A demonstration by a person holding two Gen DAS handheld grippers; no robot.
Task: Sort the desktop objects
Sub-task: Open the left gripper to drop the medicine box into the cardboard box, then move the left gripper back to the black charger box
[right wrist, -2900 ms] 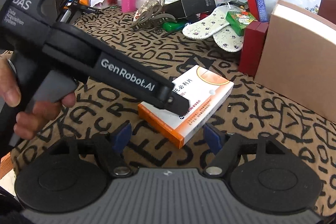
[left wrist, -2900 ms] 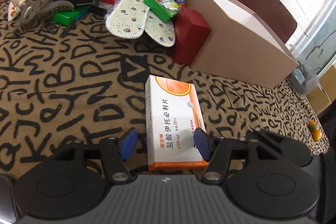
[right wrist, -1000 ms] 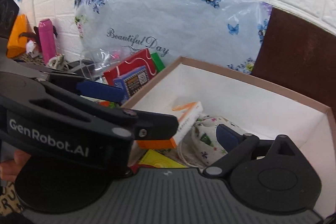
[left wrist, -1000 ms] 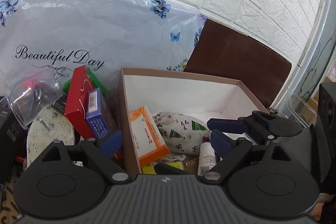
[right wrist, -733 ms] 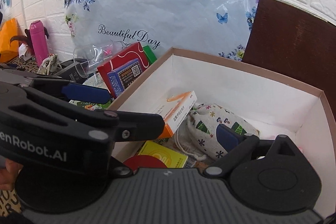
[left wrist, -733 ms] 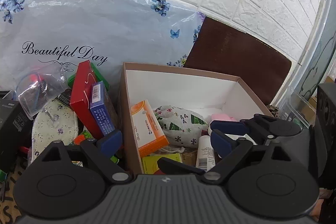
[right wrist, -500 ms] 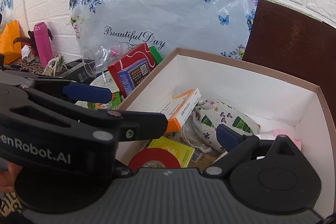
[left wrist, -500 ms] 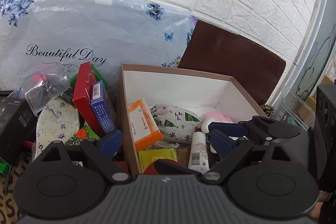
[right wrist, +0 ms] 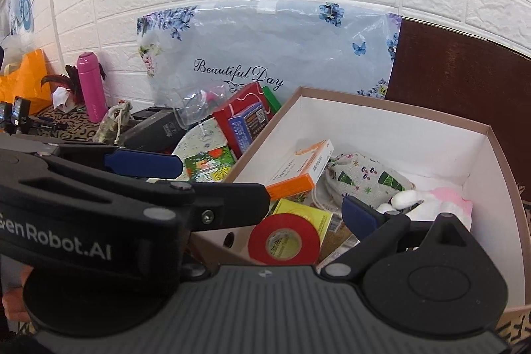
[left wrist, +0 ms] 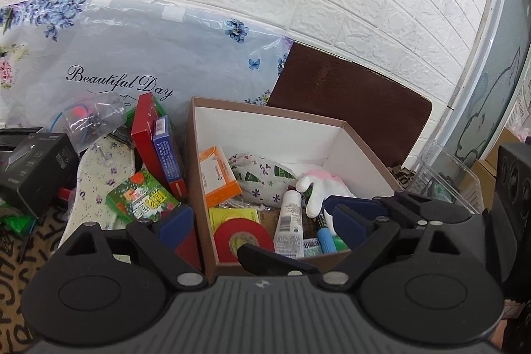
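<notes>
Now the surface (left wrist: 20, 257), with its letter-patterned cloth, is no longer carrying the orange-and-white medicine box (left wrist: 217, 176). A few seconds ago that box was lying flat on the cloth between my left jaws. It is now sitting inside the brown cardboard box (left wrist: 265, 111), which is filling the middle of both views.

The medicine box is leaning on edge against the inner wall at about 9 o'clock in the left wrist view. It is touching the printed cloth pouch (left wrist: 262, 175) beside it, and the red tape roll (left wrist: 244, 236) is lying just below, toward 6 o'clock.

My left gripper (left wrist: 262, 221) is hovering at the near rim with its jaws spread wide and holding nothing. My right gripper (right wrist: 268, 218) is hanging over the same cardboard box (right wrist: 381, 128), its jaws also spread and empty. From there I am seeing the medicine box (right wrist: 298, 170) at about 12 o'clock, clear of both grippers.

I judge this drop-off to be done, so one item is sorted and both grippers are free.

More items are waiting outside the wall around 9 to 10 o'clock:
- the black box (left wrist: 36, 168)
- the floral insole (left wrist: 99, 178)
- the red box (left wrist: 144, 128)
- the blue box (left wrist: 167, 151)
- the green packet (left wrist: 142, 199)

Any of these looks to me like a fair next pick.
</notes>
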